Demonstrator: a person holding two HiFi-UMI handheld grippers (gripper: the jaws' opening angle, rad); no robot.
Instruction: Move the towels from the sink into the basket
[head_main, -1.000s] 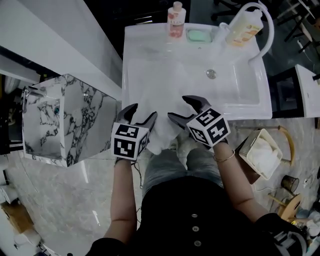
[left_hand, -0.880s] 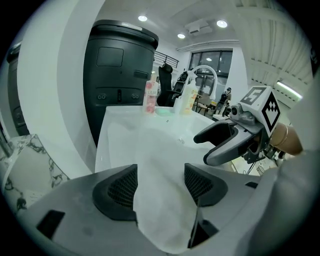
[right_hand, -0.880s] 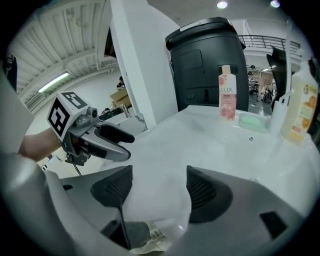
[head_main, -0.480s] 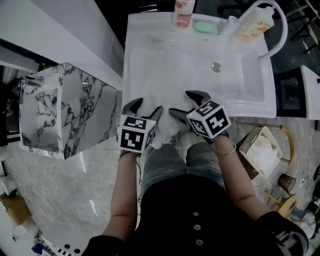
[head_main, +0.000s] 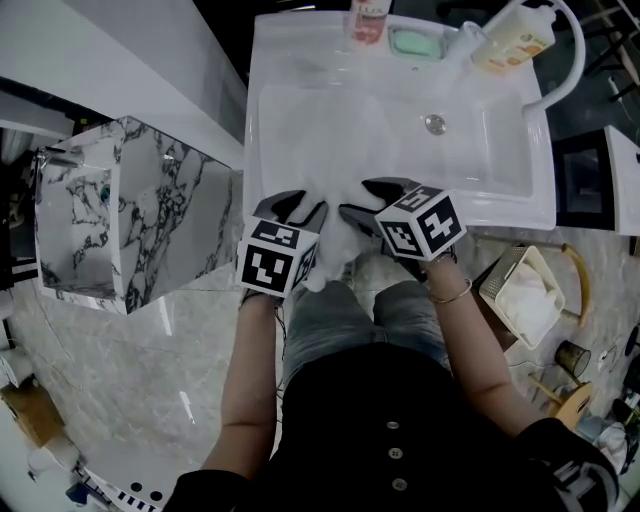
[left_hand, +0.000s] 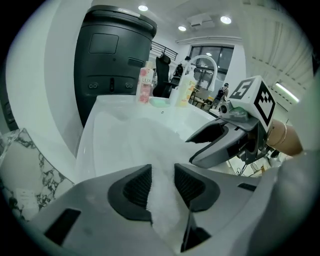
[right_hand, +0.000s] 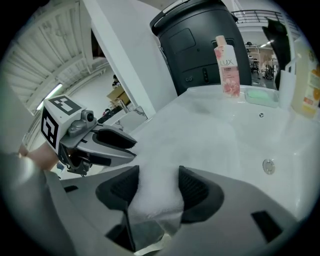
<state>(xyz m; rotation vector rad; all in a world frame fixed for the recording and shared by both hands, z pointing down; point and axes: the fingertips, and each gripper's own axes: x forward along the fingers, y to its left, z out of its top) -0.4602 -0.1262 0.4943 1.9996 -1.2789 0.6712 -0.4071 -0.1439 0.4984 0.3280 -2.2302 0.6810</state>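
At the front rim of the white sink (head_main: 500, 212), a white towel (head_main: 335, 240) is gripped by both grippers.
The towel lies bunched in the near part of the basin and hangs over the edge toward the person. The left gripper (head_main: 302, 210) has just been closing its jaws, and its pads now press a fold. The right gripper (head_main: 357, 200), just beside it, clamps another thick fold. A pink bottle (head_main: 368, 20), green soap (head_main: 412, 43) and a yellow bottle (head_main: 515, 40) line the far rim. The basket (head_main: 525, 300) sits on the floor at the person's right, well apart.
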